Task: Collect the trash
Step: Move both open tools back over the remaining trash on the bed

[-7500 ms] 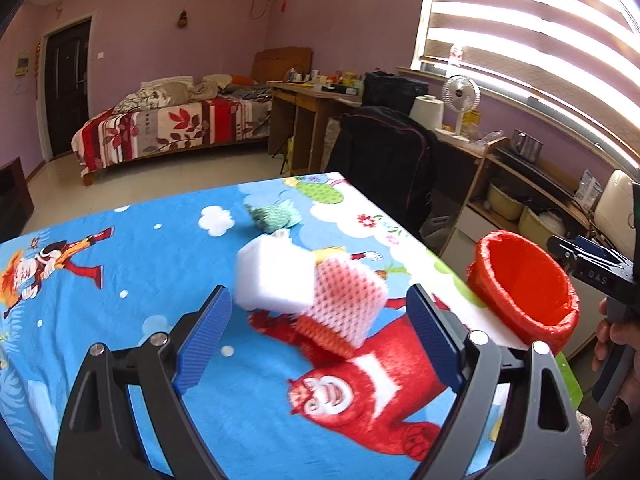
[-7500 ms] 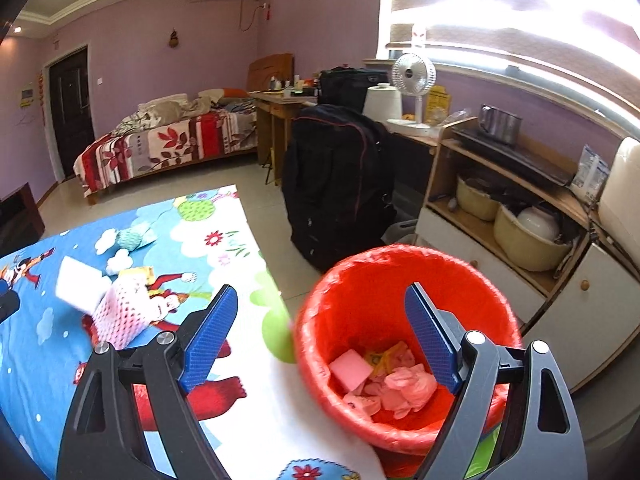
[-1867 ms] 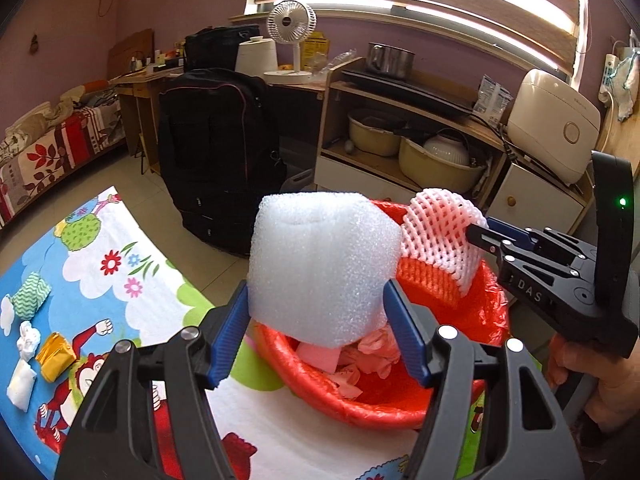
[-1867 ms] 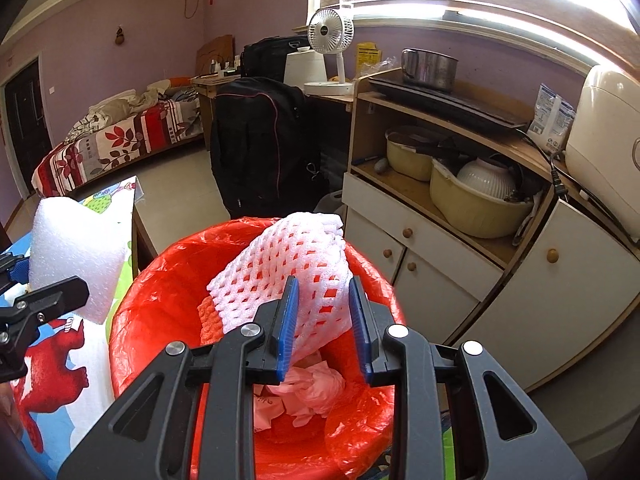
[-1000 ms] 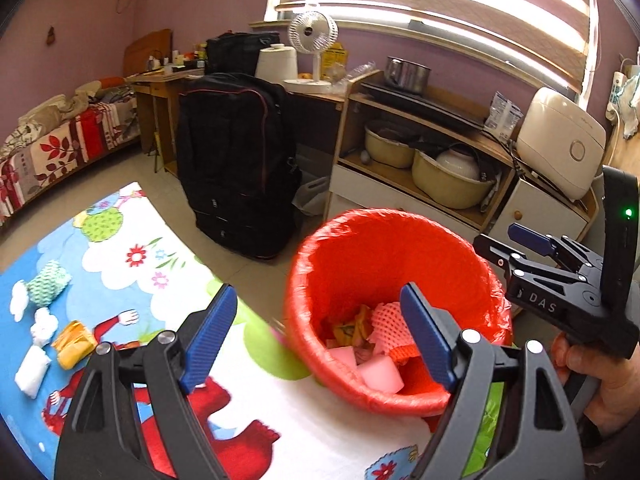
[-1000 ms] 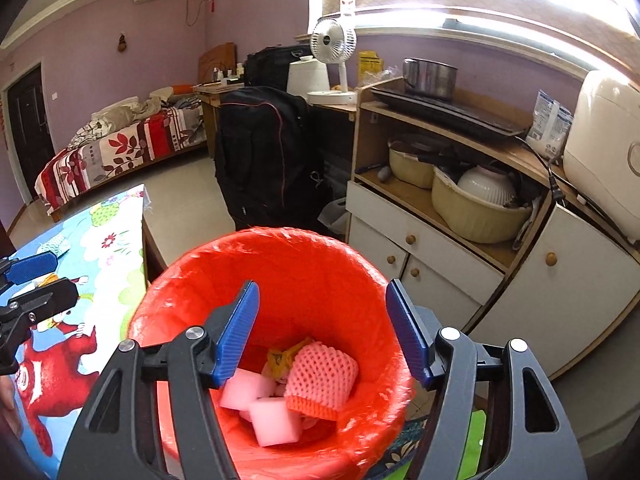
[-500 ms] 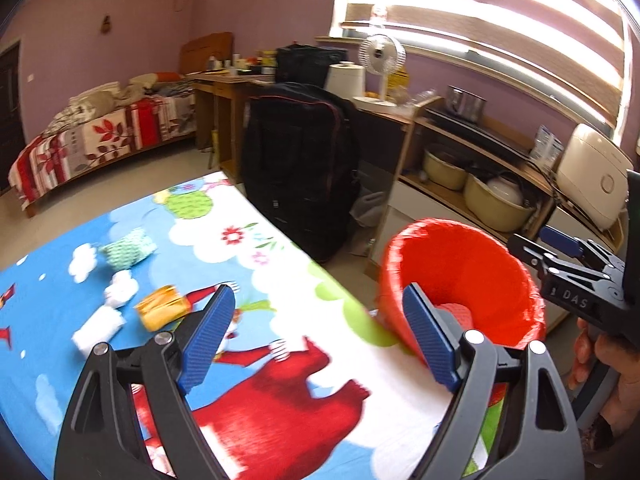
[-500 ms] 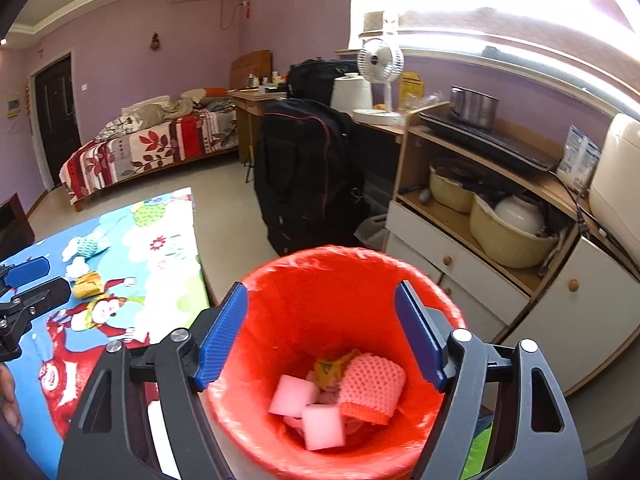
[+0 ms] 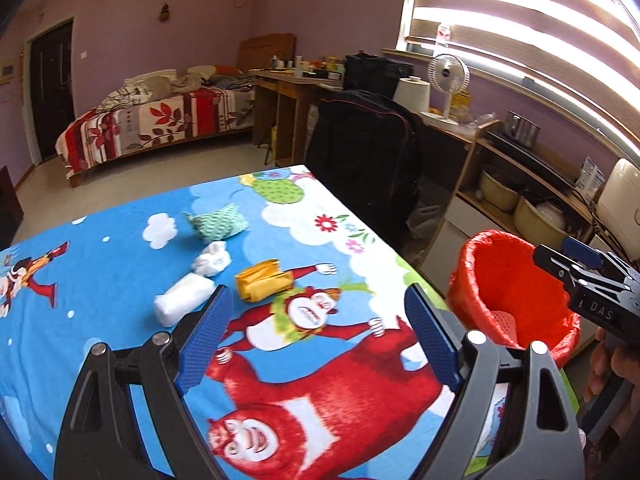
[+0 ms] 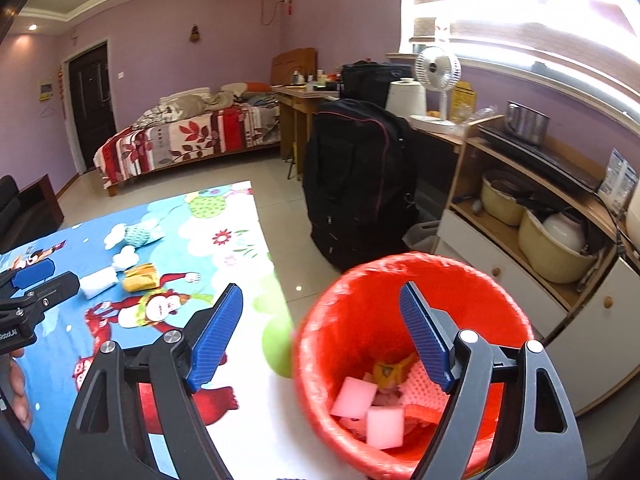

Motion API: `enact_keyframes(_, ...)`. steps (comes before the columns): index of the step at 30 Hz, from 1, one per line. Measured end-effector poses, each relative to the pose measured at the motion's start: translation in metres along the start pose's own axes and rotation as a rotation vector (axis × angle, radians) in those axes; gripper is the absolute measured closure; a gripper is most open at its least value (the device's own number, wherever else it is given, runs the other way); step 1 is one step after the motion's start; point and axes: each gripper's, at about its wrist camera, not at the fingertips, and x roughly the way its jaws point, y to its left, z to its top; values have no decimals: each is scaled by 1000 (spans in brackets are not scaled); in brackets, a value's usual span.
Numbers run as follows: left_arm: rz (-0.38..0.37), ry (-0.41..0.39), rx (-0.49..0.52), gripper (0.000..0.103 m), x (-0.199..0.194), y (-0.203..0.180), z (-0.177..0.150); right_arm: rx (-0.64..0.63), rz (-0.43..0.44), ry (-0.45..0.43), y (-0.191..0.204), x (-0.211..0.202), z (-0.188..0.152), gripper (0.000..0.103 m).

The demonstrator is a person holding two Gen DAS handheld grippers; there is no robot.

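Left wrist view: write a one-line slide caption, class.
Open left gripper above cartoon-print blue tablecloth; yellow crumpled wrapper and white foam roll await the red-lined bin.

Each gripper has a dark grey frame with triangle-shaped holes. The left gripper and the right gripper both have blue ridged fingers. A round silver screw sits just behind each finger. White letters "DAS" mark the right gripper's side.
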Motion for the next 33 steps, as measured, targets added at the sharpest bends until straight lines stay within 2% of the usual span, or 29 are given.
enact_keyframes(3,24,0,-21,18,-3,14,-3,-18,29,3,17,2,-2,26)
enact_keyframes(19,105,-26,-68,18,-29,55,-12,-55,88,6,52,8,3,23)
enact_keyframes(33,114,-24,-100,18,-29,79,-18,-70,101,23,74,18,3,23)
